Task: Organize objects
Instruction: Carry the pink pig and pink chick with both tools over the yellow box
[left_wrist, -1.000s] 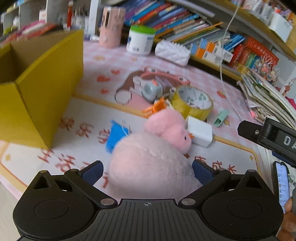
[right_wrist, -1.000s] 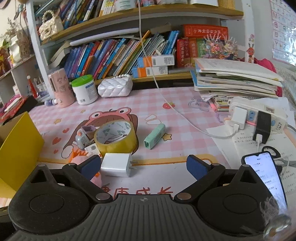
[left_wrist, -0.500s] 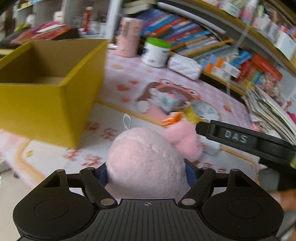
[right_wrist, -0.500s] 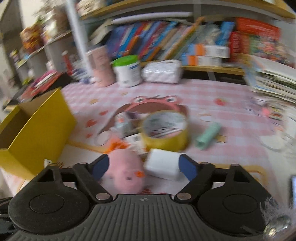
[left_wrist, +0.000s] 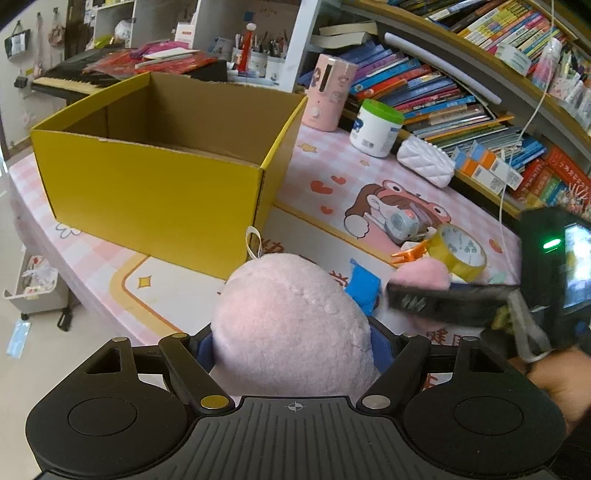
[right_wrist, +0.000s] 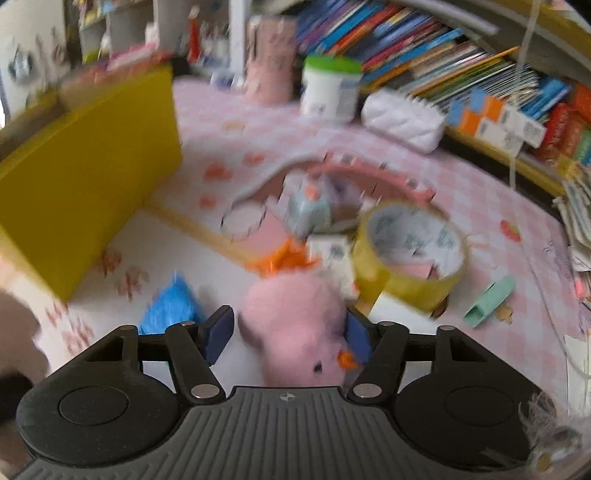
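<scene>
2 grippers are in view. The left gripper (left_wrist: 293, 347) is pressed onto the large pink plush (left_wrist: 291, 328): both blue pads bear against its flanks, and the plush bulges forward out of the jaws. It appears raised above the patterned mat (left_wrist: 173, 291), though contact with the mat cannot be confirmed. A white hanging loop (left_wrist: 254, 242) stands up from the top of the plush.

The yellow cardboard box (left_wrist: 155, 192) stands open-topped on the mat, ahead and to the left of the left gripper, just beyond the plush.

The right gripper (right_wrist: 288, 334) straddles the small pink plush (right_wrist: 295, 325), which lies on the mat between the fingers. The right pad touches or nearly touches the plush; a gap shows beside the left pad. The right wrist view is blurred, so whether the fingers have fully pressed in cannot be told.

Adjacent items in the right wrist view:
- blue packet (right_wrist: 171, 306), left of the small plush
- orange clip (right_wrist: 284, 258), just beyond it
- yellow tape roll (right_wrist: 410, 254), beyond and to its right
- mint-green highlighter (right_wrist: 489, 302), farther right
</scene>
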